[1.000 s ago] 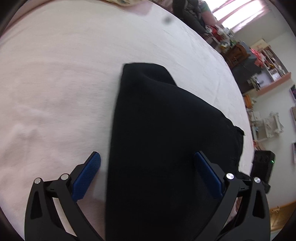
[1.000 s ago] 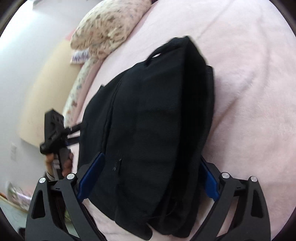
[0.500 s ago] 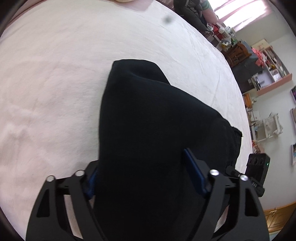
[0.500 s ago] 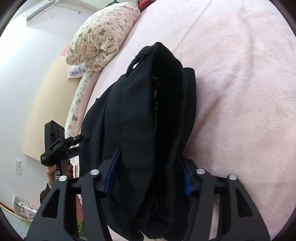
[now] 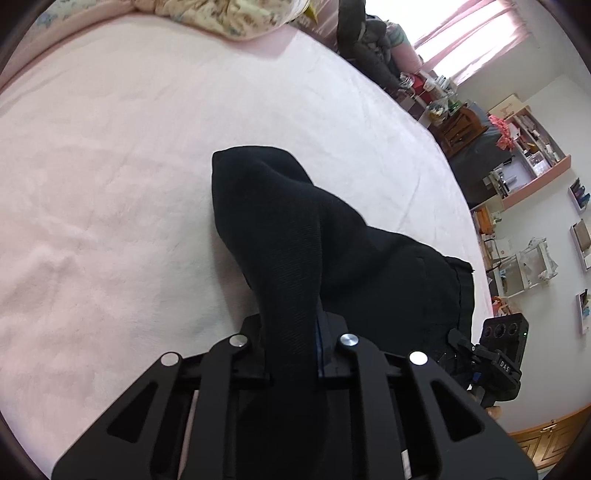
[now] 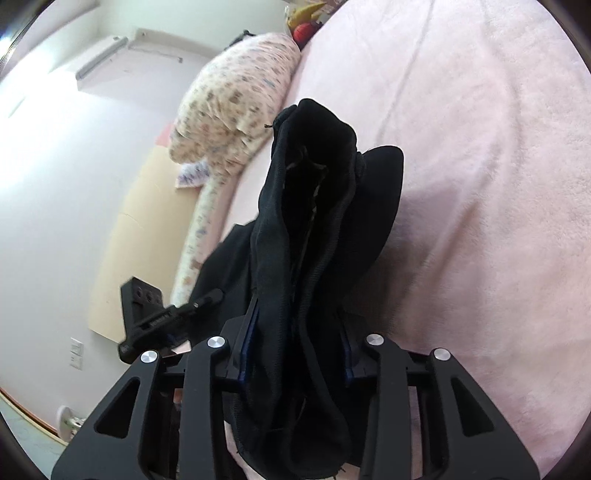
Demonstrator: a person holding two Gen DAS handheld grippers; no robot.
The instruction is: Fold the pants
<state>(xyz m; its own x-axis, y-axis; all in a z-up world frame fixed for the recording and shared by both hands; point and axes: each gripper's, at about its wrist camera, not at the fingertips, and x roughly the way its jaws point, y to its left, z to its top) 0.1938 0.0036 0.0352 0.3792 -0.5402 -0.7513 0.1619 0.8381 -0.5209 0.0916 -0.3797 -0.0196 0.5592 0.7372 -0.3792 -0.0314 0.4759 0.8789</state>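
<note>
The black pants lie folded on the pink bed. My left gripper is shut on one edge of the pants, with the cloth bunched between the jaws and pulled up from the bed. My right gripper is shut on the thick waistband end of the pants, which stands up in a ridge before it. Each gripper shows in the other's view: the right one at the lower right, the left one at the left. The fingertips are hidden in the cloth.
A floral pillow and bolster lie at the head of the bed, also in the left wrist view. Shelves and cluttered furniture stand beyond the bed's far edge. A person sits near the window.
Both grippers went from wide open around the pants to shut on them. The cloth is now bunched and lifted into ridges.
</note>
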